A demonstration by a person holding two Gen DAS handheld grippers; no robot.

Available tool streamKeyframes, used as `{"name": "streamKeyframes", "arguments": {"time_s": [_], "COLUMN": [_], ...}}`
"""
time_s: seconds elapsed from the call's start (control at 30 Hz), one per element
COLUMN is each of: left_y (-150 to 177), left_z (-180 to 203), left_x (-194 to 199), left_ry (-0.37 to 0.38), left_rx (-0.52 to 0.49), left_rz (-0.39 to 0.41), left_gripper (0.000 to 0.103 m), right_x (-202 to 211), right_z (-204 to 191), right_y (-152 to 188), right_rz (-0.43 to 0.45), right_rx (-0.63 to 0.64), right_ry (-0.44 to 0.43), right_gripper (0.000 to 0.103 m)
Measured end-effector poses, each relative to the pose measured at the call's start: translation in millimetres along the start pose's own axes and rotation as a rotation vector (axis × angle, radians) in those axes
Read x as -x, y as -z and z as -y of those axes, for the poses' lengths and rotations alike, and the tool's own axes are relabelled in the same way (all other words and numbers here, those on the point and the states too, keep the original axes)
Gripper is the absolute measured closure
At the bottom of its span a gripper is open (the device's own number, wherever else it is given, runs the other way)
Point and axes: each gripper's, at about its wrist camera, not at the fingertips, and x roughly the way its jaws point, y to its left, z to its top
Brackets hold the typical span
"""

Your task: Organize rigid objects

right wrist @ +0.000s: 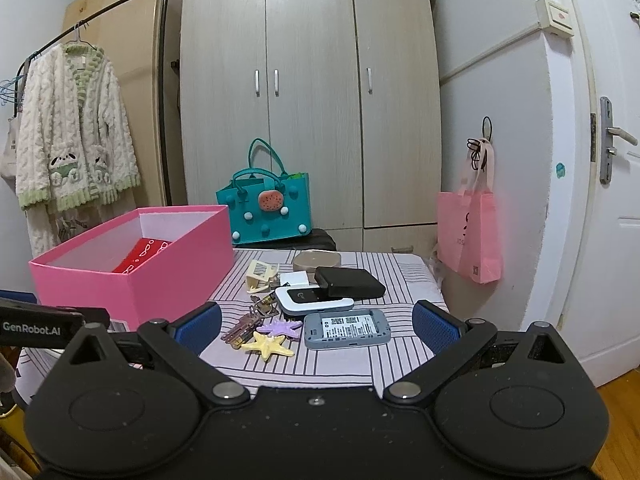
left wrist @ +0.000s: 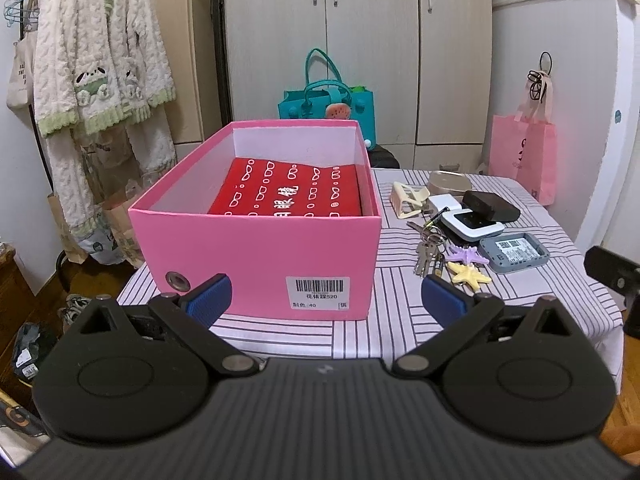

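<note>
With the left gripper (left wrist: 325, 301) and right gripper (right wrist: 316, 327) both spread wide and empty, the flat grey plastic pocket router (right wrist: 346, 328) looks light, stiff and slick, best pinched across its 2 long edges.

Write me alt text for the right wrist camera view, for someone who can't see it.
An open right gripper hovers, holding nothing, over a striped tablecloth scattered with small items: two starfish clips, keys, a grey device and a black case. An open pink box holding a red packet sits to the left.
</note>
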Motion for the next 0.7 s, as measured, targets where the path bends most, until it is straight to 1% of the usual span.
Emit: {"name": "streamKeyframes", "arguments": {"time_s": [0.27,0.37,0.53,0.7], "left_y": [1.6,2.1,3.0,2.5], "left_z": [-3.3,-3.0,0.5,0.9], "left_x": [3.2,5.2,11.2,13.2], "left_ry": [-0.004,-0.008,-0.035,-0.027], "left_rx": [0.024,0.019,-0.006,-0.013], "left_rz": [0.046,0.065,0.125,0.133], "left_gripper": [0.000,0.000,0.000,0.000], "right_x": [-3.1,-3.1,-2.9,-3.5], "right_z": [1.0,1.3,0.8,0.4], "right_y": [2.1,2.0,1.9,1.9], "right_rz": [0.000,0.003,0.005,0.002], "right_rx": [-0.008,-0.006,-0.005,-0.003], "right_ry": [0.003,0.002,0.002,0.002], "right_gripper": [0.000,0.000,0.000,0.000]}}
